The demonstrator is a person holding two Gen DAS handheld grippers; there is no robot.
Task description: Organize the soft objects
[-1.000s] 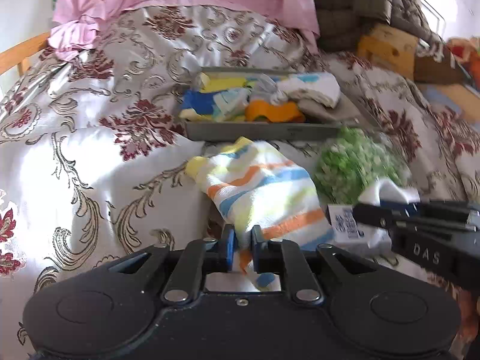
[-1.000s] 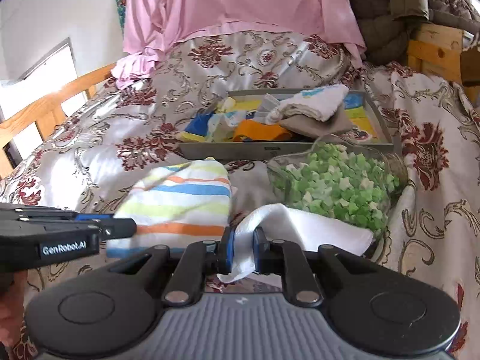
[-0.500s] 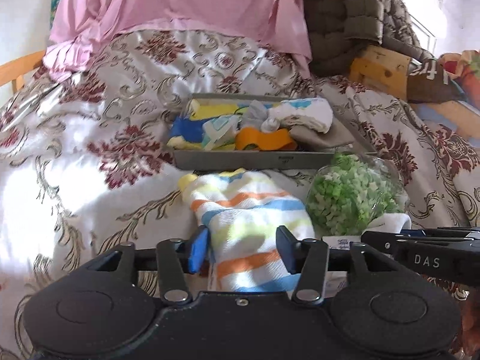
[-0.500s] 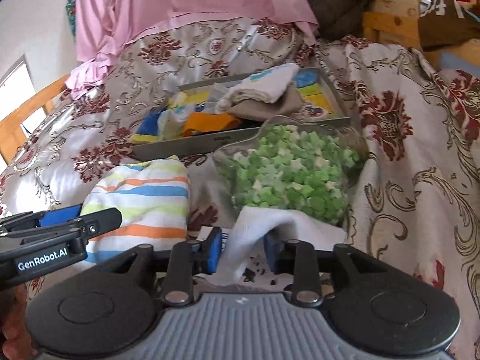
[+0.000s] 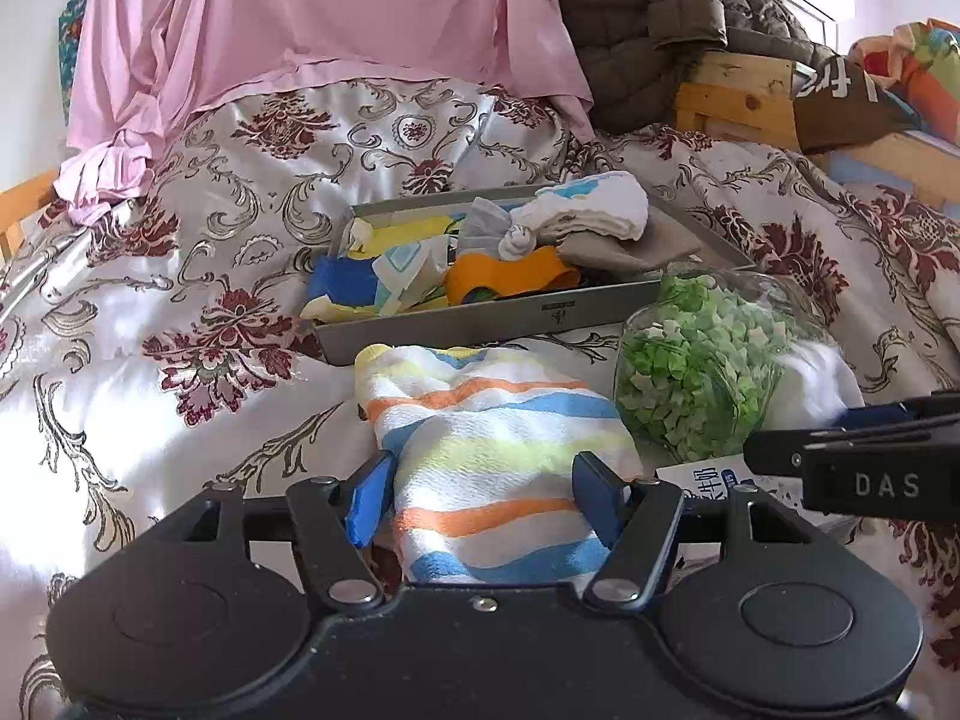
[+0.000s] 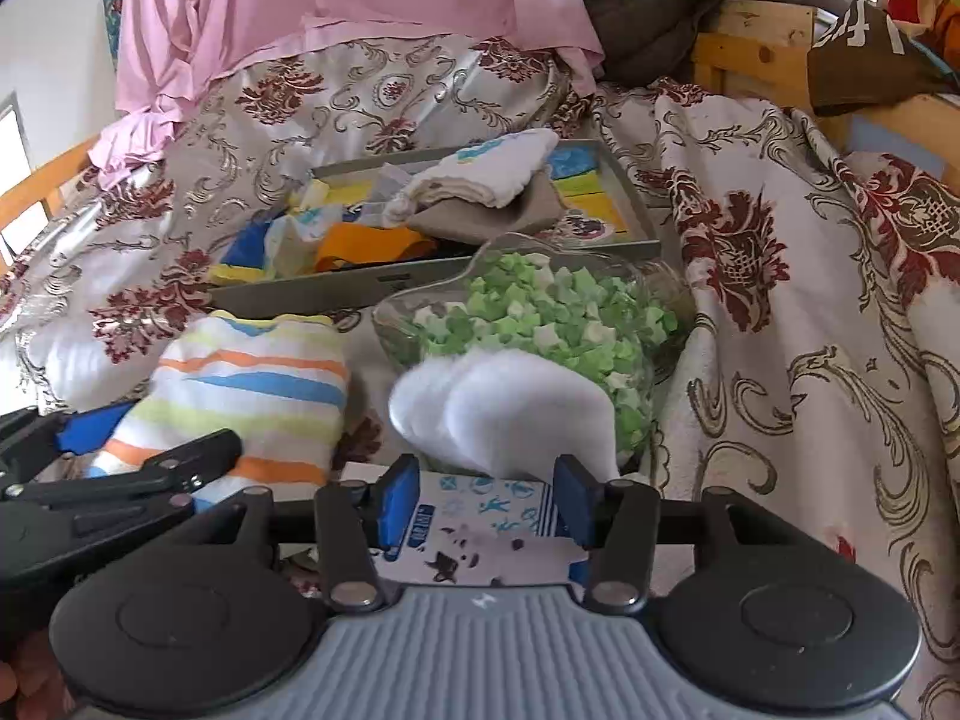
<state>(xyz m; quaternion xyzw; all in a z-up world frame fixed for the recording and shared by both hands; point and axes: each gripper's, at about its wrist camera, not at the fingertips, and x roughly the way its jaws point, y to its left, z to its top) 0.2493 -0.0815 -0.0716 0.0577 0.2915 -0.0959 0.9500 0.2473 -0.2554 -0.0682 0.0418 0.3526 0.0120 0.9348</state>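
Striped cloth point(image 5: 492, 456) lies on the bed point(image 5: 180, 276), just in front of the grey tray point(image 5: 480, 324) of folded fabrics. Left tool point(image 5: 486, 498) is opening; cloth sits between its pads, apparently not pinched. White cloth point(image 6: 510, 414) lies beside it, against the clear bag of green stars point(image 6: 558, 312). Right tool point(image 6: 483, 504) is also opening, straddling a printed card point(image 6: 480, 516) with the white cloth just past the tips; contact unclear.
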